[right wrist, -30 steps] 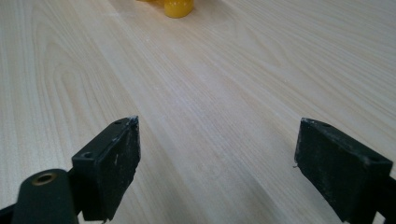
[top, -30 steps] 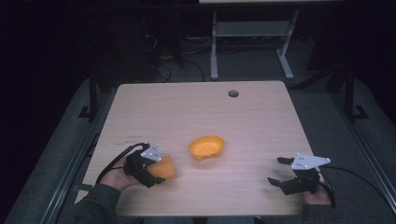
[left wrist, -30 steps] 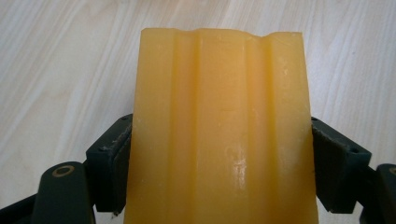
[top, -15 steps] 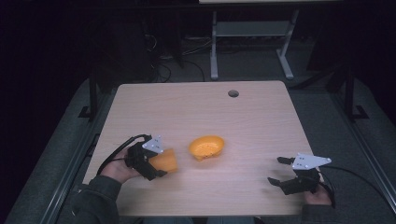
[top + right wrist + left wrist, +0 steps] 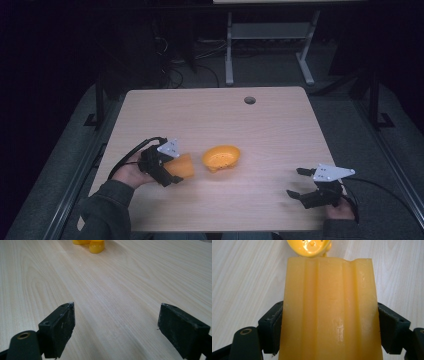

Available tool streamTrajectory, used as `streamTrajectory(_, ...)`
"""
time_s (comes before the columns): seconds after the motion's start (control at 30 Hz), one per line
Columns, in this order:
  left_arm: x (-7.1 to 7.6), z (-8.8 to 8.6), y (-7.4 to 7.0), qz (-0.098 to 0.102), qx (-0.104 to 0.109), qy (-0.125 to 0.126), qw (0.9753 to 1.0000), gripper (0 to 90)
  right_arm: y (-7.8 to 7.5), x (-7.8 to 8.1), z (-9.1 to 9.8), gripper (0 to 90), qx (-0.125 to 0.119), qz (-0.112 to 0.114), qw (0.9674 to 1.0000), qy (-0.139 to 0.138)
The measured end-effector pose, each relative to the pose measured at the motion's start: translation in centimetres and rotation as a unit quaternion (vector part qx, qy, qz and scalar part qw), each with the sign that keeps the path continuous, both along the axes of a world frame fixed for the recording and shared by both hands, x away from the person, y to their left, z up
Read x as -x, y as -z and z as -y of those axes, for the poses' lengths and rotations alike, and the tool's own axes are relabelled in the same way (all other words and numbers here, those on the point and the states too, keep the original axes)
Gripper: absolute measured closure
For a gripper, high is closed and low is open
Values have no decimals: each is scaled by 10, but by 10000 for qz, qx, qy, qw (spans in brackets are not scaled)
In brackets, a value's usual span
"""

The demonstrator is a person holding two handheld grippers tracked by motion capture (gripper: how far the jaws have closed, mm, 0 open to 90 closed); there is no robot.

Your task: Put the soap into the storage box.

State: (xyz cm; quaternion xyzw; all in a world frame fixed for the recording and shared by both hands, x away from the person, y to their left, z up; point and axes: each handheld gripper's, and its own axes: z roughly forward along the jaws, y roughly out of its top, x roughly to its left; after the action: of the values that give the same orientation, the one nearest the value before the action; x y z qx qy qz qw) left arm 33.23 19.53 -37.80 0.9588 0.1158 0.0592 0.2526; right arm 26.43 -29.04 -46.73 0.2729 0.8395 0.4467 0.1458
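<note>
My left gripper [image 5: 175, 169] is shut on an orange ridged block [image 5: 183, 165], held just above the table's near left part. In the left gripper view the block [image 5: 329, 307] stands between both black jaws and hides the space ahead. A yellow-orange bowl [image 5: 221, 157] lies tilted on its side right of the block, a small gap apart; its rim [image 5: 309, 247] shows past the block's top edge. My right gripper [image 5: 299, 183] rests open near the front right edge, with bare wood between its jaws [image 5: 116, 327]. The bowl's underside [image 5: 92, 245] shows far ahead of it.
The wooden table [image 5: 260, 130] has a round cable hole [image 5: 249, 100] near its far edge. Behind the table stands a white metal frame [image 5: 270, 45] among cables on the dark floor. Black rails run along both table sides.
My left gripper has carried the orange block up and to the right, closer to the bowl. The right gripper has stayed put and open.
</note>
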Motion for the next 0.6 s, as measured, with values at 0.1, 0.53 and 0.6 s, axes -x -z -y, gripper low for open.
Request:
streamTrajectory(0.1,-3,5,-2,-19,-41,54,10000,208,0,0,0,137,-5,0,10000,-1)
streamTrajectory(0.53,-15,24,-10,28,-50,222,9997,208,0,0,2,137,-60,12,10000,10)
streamTrajectory(0.6,-17,27,-13,35,-61,262,9996,208,0,0,2,137,-67,20,10000,9)
